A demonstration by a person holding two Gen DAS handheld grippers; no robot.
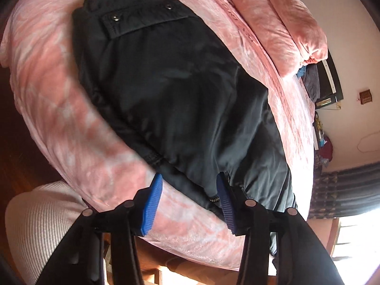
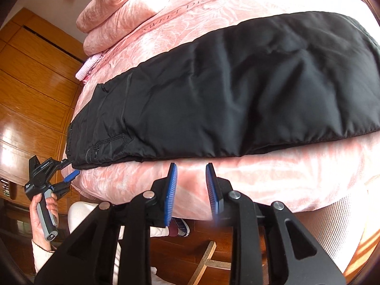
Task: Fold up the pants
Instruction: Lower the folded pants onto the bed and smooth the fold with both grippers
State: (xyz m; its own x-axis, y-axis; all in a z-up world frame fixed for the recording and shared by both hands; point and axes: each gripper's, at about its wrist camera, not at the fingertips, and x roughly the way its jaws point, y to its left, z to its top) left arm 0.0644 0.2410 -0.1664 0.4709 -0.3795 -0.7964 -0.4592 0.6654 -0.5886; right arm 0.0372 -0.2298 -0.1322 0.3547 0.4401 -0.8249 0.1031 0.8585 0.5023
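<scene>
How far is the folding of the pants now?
Done: the black pants lie as one long band on the pink bedspread, seemingly folded leg on leg. In hand: nothing; the left gripper and right gripper are open near its edge. Left: folding it shorter.

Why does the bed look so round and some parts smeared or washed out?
Both wrist views are fisheye, so the pink bedspread bulges; left wrist view: its near edge smears with motion; right wrist view: sunlight glares on the wooden wardrobe.

Black pants flat on pink bed, beyond parted right gripper.
</scene>
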